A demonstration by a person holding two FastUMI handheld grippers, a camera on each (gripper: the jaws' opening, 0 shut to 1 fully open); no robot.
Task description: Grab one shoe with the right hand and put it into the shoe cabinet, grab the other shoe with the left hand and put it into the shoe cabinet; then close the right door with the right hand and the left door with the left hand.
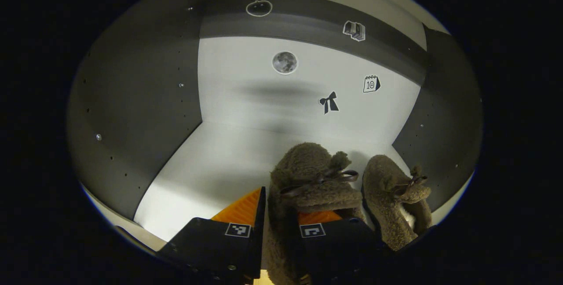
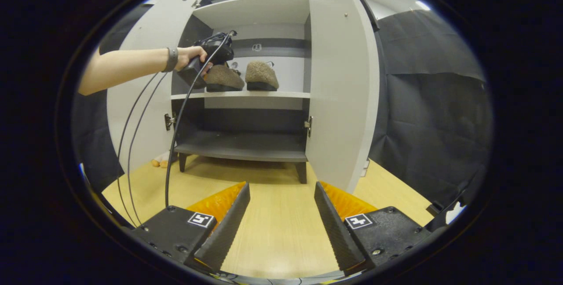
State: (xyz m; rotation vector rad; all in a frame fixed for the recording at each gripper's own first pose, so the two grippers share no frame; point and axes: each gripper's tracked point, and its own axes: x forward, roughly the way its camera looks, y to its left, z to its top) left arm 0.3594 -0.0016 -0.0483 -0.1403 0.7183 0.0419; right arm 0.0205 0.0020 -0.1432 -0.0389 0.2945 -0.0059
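My left tongs (image 1: 277, 228) clamp the shoe (image 1: 308, 179) on the shelf (image 1: 211, 166) (right tongs (image 2: 281, 214) apart); careless release could topple it.

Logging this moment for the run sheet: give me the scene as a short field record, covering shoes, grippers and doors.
left shoe: on the white shelf, left gripper shut on it
right shoe: on the same shelf, beside the first, released
right gripper: open, empty, back over the wooden floor
left door: open
right door: open
lower shelf: bare
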